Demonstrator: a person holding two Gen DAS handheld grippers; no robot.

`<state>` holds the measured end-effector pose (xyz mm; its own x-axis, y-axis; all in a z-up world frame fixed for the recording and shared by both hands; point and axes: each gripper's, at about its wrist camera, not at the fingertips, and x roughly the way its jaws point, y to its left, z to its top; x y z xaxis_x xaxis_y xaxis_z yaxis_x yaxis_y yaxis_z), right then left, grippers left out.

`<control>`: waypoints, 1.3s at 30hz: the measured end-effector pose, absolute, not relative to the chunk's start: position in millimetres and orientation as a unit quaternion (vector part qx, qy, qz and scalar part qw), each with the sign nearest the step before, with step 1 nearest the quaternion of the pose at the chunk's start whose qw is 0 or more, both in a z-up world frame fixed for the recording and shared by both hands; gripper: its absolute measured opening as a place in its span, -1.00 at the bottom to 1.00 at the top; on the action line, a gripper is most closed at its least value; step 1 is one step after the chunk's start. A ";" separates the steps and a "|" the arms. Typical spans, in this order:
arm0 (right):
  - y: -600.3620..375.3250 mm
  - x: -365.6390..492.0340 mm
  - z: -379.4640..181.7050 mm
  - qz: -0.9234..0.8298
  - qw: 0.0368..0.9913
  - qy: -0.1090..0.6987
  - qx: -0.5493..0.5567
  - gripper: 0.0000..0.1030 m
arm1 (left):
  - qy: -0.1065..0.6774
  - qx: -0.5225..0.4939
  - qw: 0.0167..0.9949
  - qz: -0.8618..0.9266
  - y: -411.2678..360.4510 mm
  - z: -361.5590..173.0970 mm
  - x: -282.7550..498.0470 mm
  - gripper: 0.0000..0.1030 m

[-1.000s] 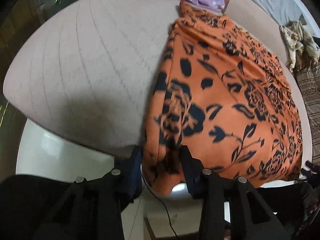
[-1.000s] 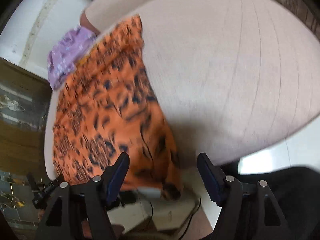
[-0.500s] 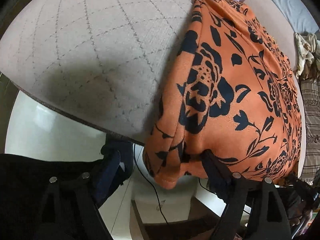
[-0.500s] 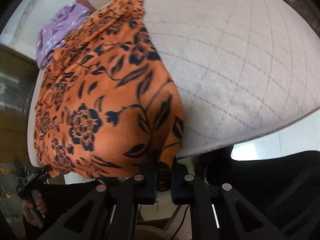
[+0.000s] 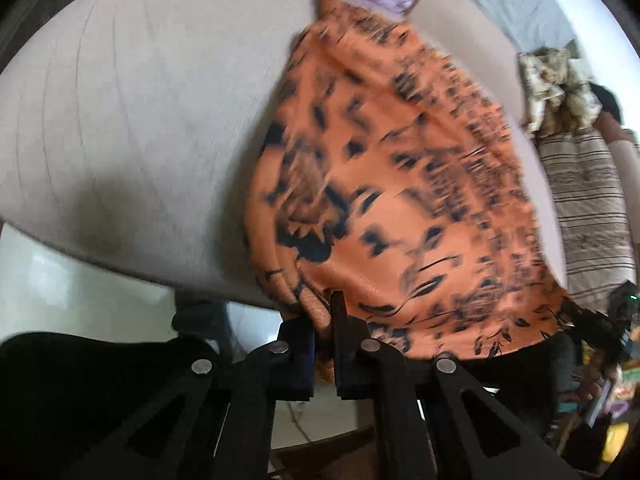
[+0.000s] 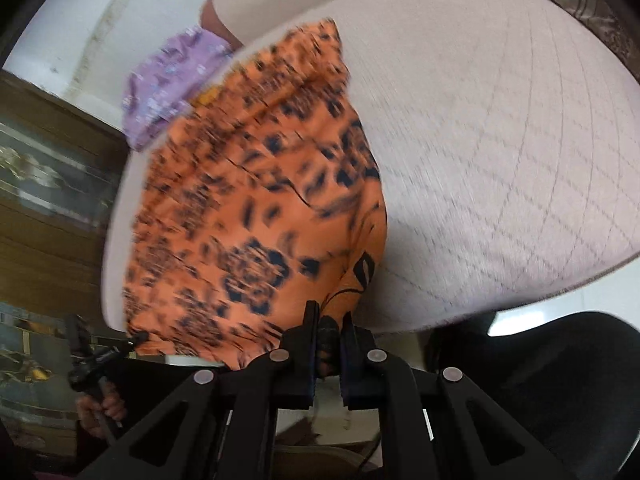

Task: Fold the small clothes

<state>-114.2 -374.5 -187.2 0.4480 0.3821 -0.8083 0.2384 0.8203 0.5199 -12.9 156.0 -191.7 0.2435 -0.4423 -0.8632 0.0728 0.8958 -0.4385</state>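
The orange cloth (image 5: 400, 184) with black flowers lies spread on the pale quilted mattress (image 5: 140, 120), its near edge hanging over the mattress edge. The left gripper (image 5: 322, 320) pinches one near corner, the right gripper (image 6: 328, 328) the other. A purple cloth (image 6: 172, 84) lies beyond the orange one's far end.

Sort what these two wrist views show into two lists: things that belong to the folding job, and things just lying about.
Belongs to the job:
- orange floral garment
- left gripper, jaws shut on its near edge
- right gripper, jaws shut on its near edge
- quilted cushion it lies on

Just lying about:
- purple printed cloth
- striped fabric
- crumpled cream cloth
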 end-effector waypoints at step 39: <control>-520.3 164.9 -196.1 -0.087 0.814 0.231 0.526 0.79 | 0.344 -0.268 0.898 -0.053 131.9 -136.3 273.0 0.49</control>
<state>164.9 -520.3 -196.1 0.8779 0.1018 -0.4679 0.3849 0.4313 0.8160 273.0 131.9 -136.3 0.7578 -0.2801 -0.5893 -0.0881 0.8509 -0.5178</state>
